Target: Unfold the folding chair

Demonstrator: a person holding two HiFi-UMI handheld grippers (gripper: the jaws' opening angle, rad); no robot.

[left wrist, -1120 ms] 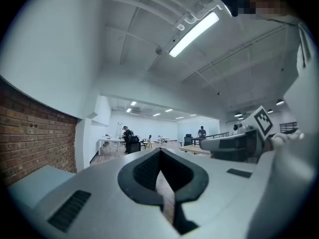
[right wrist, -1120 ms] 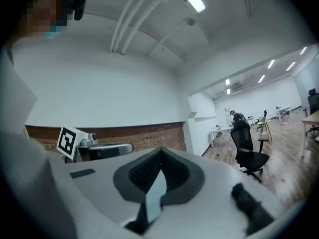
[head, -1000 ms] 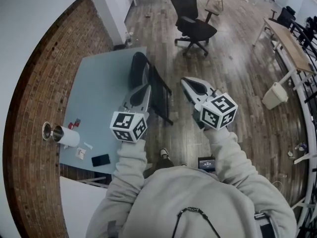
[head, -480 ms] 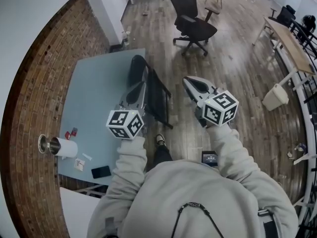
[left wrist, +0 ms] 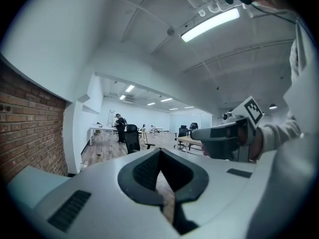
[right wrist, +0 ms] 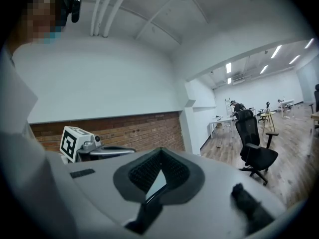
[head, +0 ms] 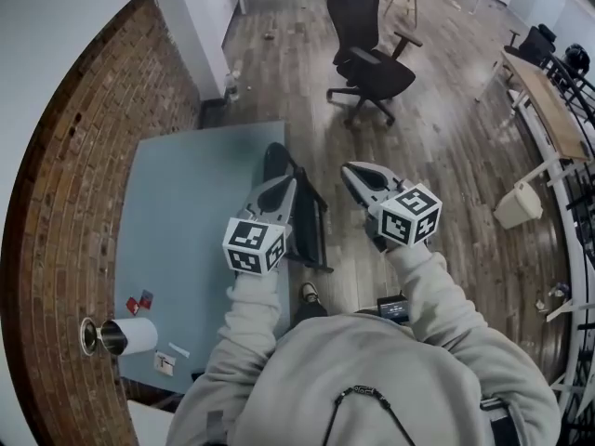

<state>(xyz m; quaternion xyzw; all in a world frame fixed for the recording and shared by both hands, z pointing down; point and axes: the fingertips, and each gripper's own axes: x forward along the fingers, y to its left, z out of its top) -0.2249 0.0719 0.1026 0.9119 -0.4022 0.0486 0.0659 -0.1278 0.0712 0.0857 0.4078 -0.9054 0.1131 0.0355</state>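
Folding chair is not yet unfolded; it stands on the wooden floor just beside the right edge of the blue-grey surface.

In the head view I see its long axis running along that edge, with the rounded top end pointing away from me and the leg end close to my feet. The left gripper hangs over the chair and the right gripper is a little to the right of it; I cannot tell if either touches it. Only the gripper views show the fingers well: the left fingers are pressed together on nothing, and the right fingers also. The right gripper view shows in addition the brick wall and a black office chair.
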